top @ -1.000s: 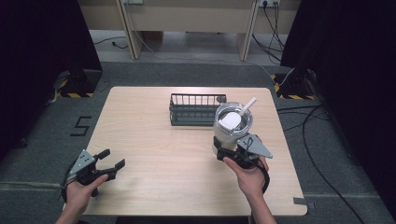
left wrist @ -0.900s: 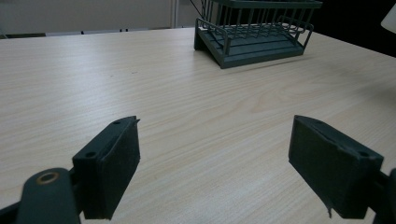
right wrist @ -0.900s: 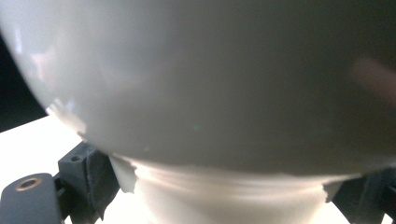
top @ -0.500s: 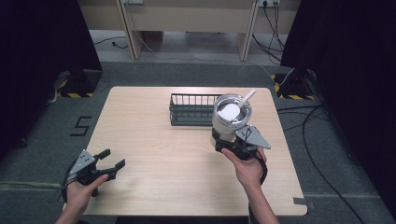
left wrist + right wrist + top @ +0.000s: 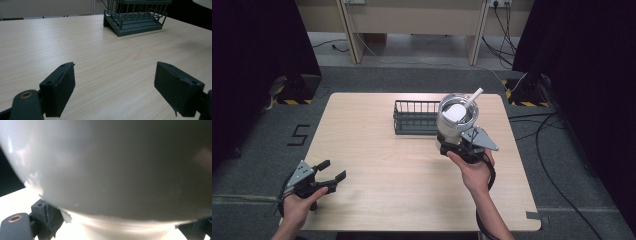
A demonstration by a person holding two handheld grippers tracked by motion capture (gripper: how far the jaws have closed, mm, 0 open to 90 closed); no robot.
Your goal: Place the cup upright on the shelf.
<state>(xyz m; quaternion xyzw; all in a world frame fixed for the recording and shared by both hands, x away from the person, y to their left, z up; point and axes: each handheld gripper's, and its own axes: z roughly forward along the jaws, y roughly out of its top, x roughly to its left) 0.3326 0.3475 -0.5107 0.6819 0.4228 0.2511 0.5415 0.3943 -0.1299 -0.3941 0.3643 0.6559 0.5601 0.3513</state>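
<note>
High view shows a wooden table (image 5: 377, 165) with a dark wire rack (image 5: 414, 118) near its far edge; the right gripper (image 5: 460, 145) is held above the table, just in front of the right end of the rack, and it holds a silver cup (image 5: 456, 117); the cup stands upright, its mouth is turned to the camera, and a white lid (image 5: 454, 113) lies inside it, with a white straw (image 5: 473, 96) which leans out over the rim toward the far right. From this view the cup covers the right end of the rack; I cannot tell if they touch. The right hand (image 5: 474, 170) grips the tool from the near side, and a grey plate sits on the top of it.

Right gripper view is very close; the grey round wall of the cup (image 5: 112, 167) takes most of it, and the two black jaws are pressed on the narrower base of the cup, one at each side.

The left gripper (image 5: 331, 172) is at the near left corner of the table, well apart from the cup, held low by the left hand (image 5: 299, 202); left gripper view shows its jaws wide, with nothing between them, only bare table (image 5: 100, 62); the rack (image 5: 136, 17) stands far ahead of them, to the right.
</note>
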